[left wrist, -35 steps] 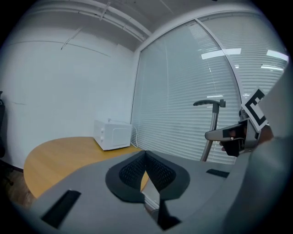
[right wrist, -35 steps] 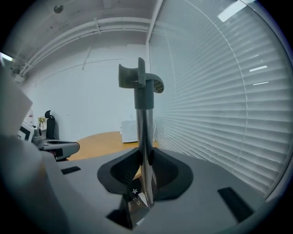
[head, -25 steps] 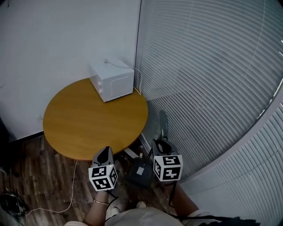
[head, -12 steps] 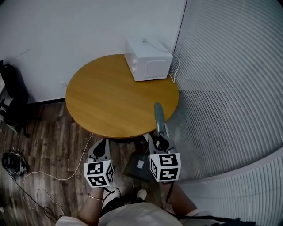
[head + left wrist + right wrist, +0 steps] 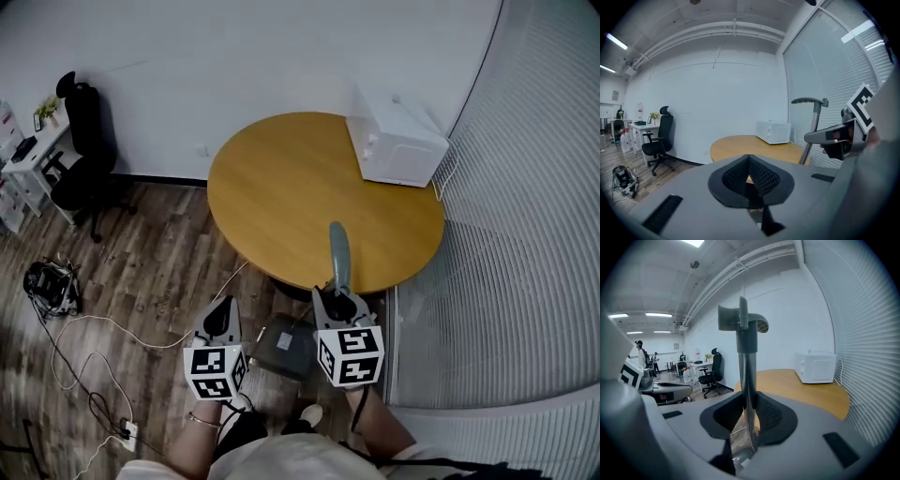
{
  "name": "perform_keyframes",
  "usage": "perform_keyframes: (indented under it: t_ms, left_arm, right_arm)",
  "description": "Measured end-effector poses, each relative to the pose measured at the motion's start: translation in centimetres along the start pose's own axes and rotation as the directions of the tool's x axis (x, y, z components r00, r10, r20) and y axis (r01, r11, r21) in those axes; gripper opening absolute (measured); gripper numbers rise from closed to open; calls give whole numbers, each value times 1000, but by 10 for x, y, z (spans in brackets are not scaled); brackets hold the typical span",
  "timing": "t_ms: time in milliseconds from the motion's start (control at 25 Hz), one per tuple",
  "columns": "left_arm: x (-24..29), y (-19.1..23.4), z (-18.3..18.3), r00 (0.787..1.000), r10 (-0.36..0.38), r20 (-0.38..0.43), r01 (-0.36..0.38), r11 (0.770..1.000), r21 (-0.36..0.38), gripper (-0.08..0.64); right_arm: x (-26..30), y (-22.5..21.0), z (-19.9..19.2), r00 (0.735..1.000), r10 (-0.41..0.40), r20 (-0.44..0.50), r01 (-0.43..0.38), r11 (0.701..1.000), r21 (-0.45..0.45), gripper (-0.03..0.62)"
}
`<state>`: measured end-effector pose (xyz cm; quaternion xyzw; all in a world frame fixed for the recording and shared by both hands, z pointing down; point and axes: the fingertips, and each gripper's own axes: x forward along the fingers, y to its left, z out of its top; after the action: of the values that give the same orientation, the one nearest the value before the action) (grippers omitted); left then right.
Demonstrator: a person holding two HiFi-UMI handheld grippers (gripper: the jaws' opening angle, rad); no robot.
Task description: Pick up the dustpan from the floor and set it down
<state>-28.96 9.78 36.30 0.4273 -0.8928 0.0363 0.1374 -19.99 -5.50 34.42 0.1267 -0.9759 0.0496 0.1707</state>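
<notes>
The dustpan hangs clear of the floor, its dark pan [image 5: 286,345] low between my two grippers and its grey pole [image 5: 337,251] standing up over the table's near edge. My right gripper [image 5: 339,302] is shut on that pole. In the right gripper view the pole [image 5: 747,380] runs upright between the pads, with the hooked grip [image 5: 740,317] on top and my right gripper [image 5: 749,412] closed on it. My left gripper [image 5: 222,317] is beside the pan, apart from it. In the left gripper view my left gripper [image 5: 749,161] is shut and holds nothing, and the dustpan's pole [image 5: 813,123] shows at right.
A round wooden table [image 5: 281,187] stands just ahead with a white microwave [image 5: 398,141] on its far right. Window blinds [image 5: 525,262] curve along the right. A black office chair [image 5: 84,141] and a desk are at far left. Cables [image 5: 66,319] lie on the wood floor.
The whole view has swung left: blinds slid to the right edge, the chair and cables came into sight. Both grippers travelled with it, the right still holding the dustpan's pole.
</notes>
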Motion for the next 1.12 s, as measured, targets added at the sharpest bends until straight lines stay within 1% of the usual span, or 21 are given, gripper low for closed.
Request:
perform_keyframes:
  t_ms: [200, 320, 480, 720, 920, 1120]
  left_arm:
    - [-10, 49, -14, 998, 56, -14, -56, 998, -30, 17]
    - [-11, 70, -28, 996, 87, -34, -88, 995, -38, 17]
    - [-16, 90, -54, 993, 96, -74, -100, 994, -41, 17]
    - [-20, 121, -97, 987, 96, -127, -101, 994, -35, 17]
    - [-14, 143, -134, 977, 101, -188, -110, 993, -39, 18]
    - [-6, 159, -171, 964, 96, -246, -111, 993, -46, 17]
  right_arm:
    - [25, 47, -2, 998, 58, -8, -58, 998, -31, 100]
    - [44, 70, -6, 996, 84, -14, -85, 995, -54, 100]
    - [64, 93, -24, 993, 105, -44, -108, 991, -75, 100]
    - [91, 115, -79, 986, 117, -122, -127, 989, -78, 100]
    - [119, 125, -129, 973, 107, -205, -124, 989, -74, 100]
    - [145, 132, -164, 960, 104, -259, -130, 988, -83, 100]
